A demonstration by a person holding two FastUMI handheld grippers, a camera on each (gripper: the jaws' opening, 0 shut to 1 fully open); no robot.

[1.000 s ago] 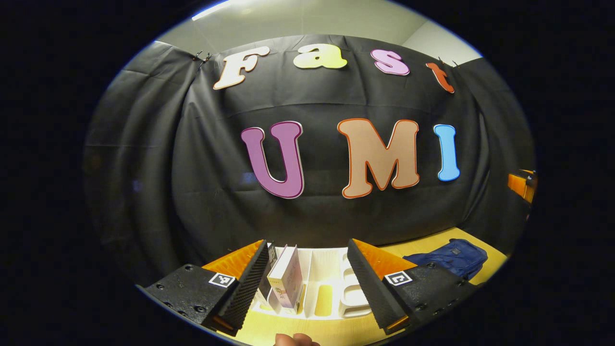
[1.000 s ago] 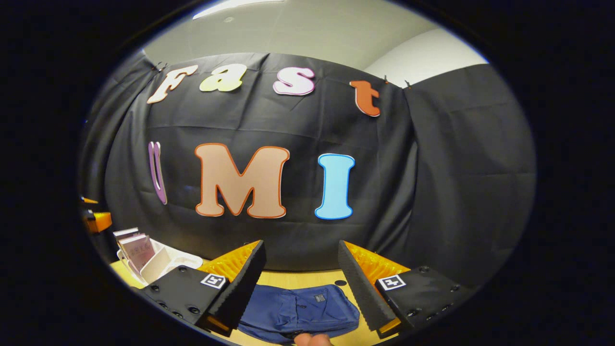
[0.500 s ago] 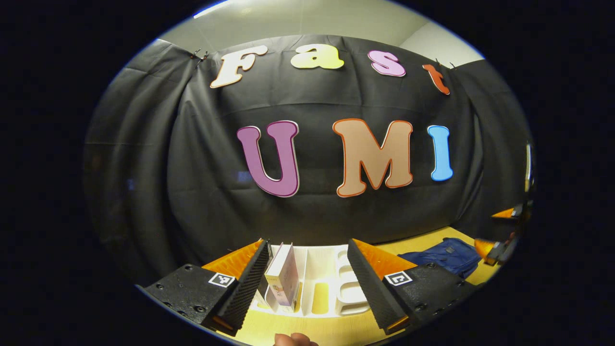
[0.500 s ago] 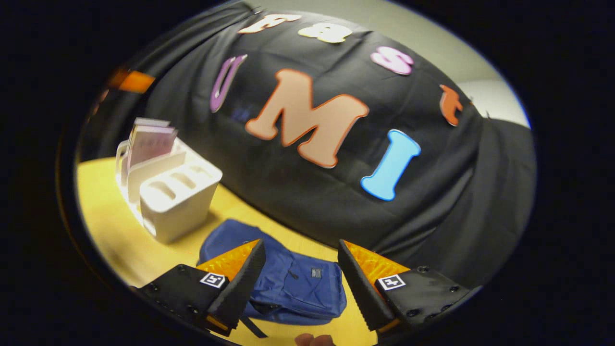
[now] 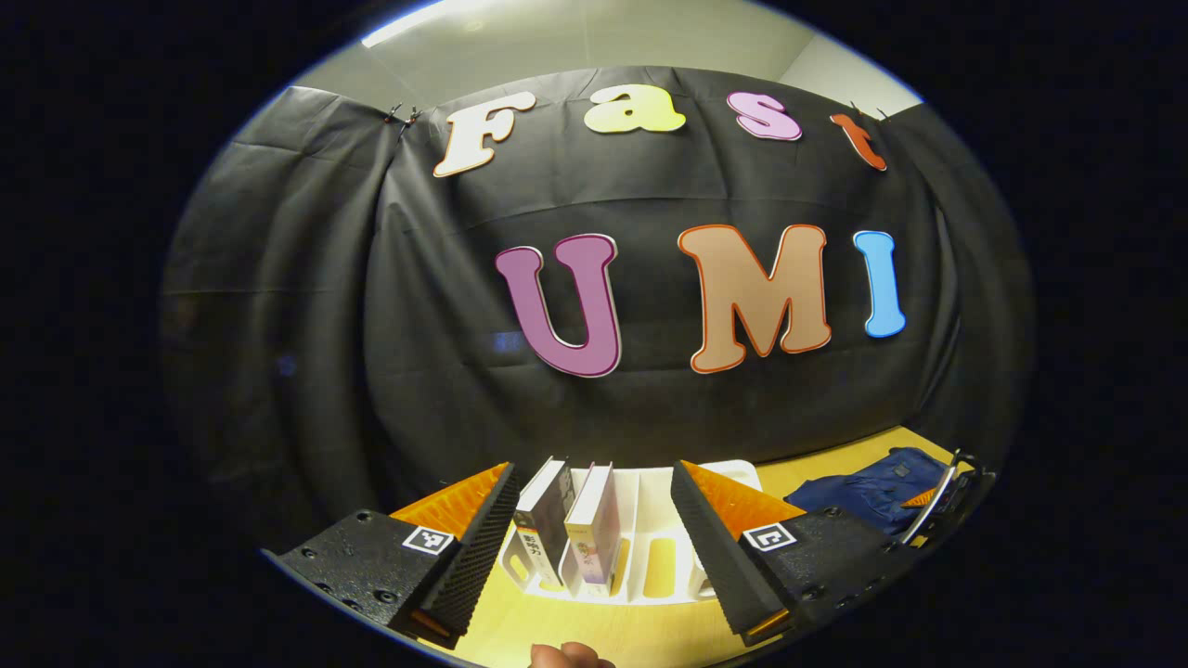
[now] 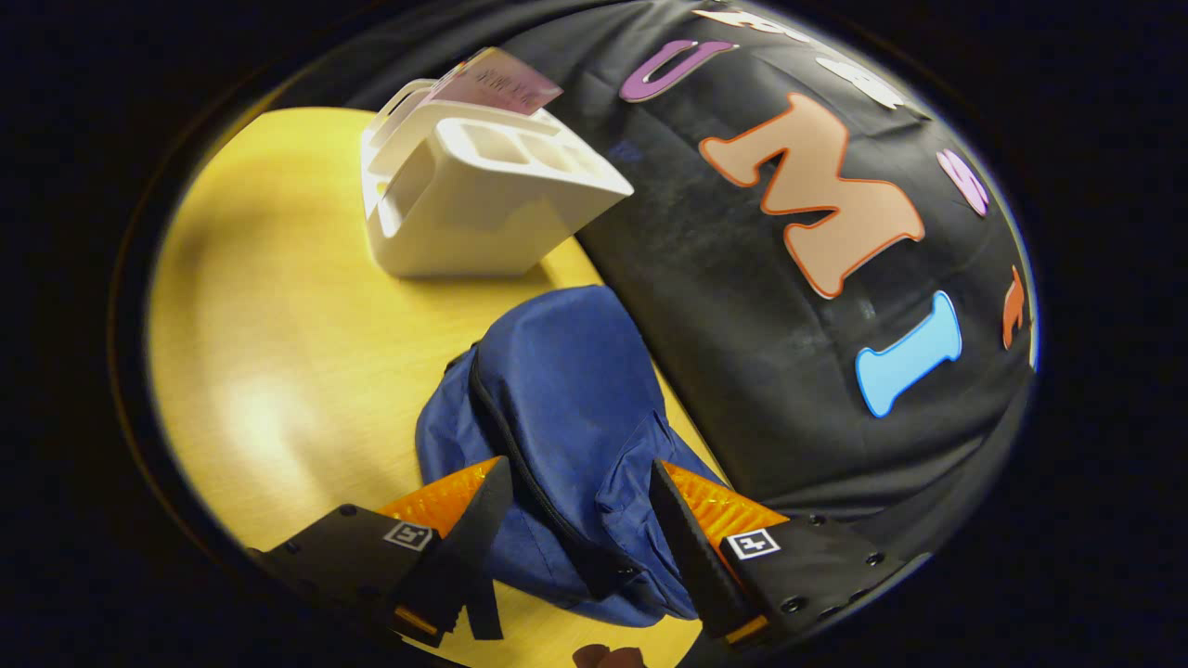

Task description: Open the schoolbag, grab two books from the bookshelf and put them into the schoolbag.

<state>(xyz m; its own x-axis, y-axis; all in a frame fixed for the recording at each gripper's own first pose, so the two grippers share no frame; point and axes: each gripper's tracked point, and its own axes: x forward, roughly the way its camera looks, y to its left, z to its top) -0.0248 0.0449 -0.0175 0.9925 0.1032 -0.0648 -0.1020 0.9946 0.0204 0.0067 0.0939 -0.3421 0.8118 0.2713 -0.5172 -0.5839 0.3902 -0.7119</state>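
The blue schoolbag (image 6: pixel 566 408) lies flat on the yellow table (image 6: pixel 269 325), its zipper closed. My right gripper (image 6: pixel 580 506) hovers open right over the bag's near end, nothing between its fingers. In the left gripper view, my left gripper (image 5: pixel 594 510) stands open in front of the white bookshelf (image 5: pixel 650 557), which holds a dark book (image 5: pixel 543 520) and a pale book (image 5: pixel 594 529) upright. The schoolbag (image 5: pixel 872 487) lies off to the right there, with the right gripper (image 5: pixel 942 496) over it. The bookshelf (image 6: pixel 473 186) with a pink book (image 6: pixel 497 83) stands beyond the bag in the right gripper view.
The black cloth wall (image 5: pixel 594 390) hangs close behind the bookshelf and the bag. Bare table (image 6: pixel 260 390) stretches to the left of the bag in the right gripper view. A fingertip (image 5: pixel 566 655) shows at the bottom edge of the left gripper view.
My right gripper has tipped down and moved in over the schoolbag, which now lies between its fingers' line. The left gripper shifted a little to the left, bringing both books into sight.
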